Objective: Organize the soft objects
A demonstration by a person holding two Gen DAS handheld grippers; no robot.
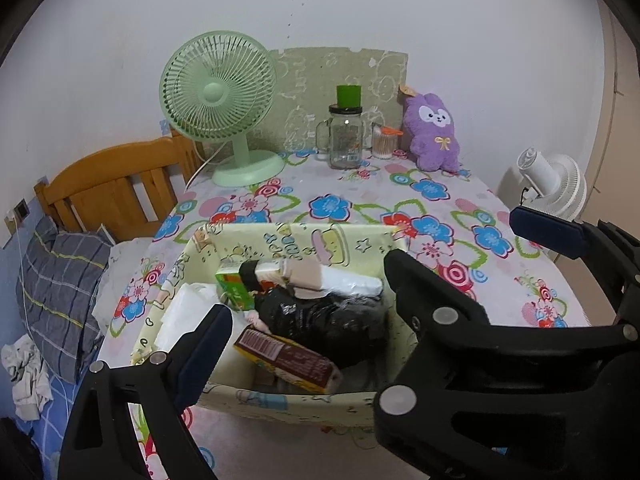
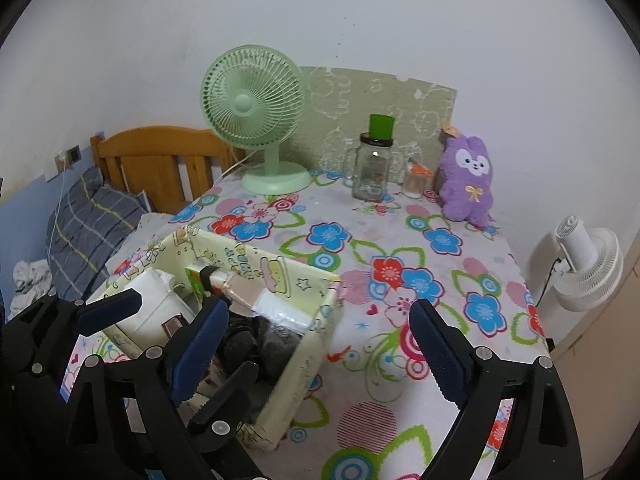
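A table under a flowered cloth fills most of both views, pushed against a pale wall, with a wooden bed headboard and a plaid pillow past its left edge and a white floor fan off its right edge. The far edge serves as a standing row: a green fan at the far left, then a glass jar with a green cap, a small tub of swabs, and a purple plush propped upright at the far right against a card backing, probably the next soft thing to gather. Near the front left corner sits the fabric bin, open-topped, so things can be dropped in from above; it already holds a black bag, a white pack, a green carton and a brown box, packed close together. The left gripper hovers over the bin, its fingers spread with nothing between the pads. The right gripper hangs by the bin's right wall, fingers wide apart and empty, which reads as a release just finished above the bin, with both tools free to reach for the plush.
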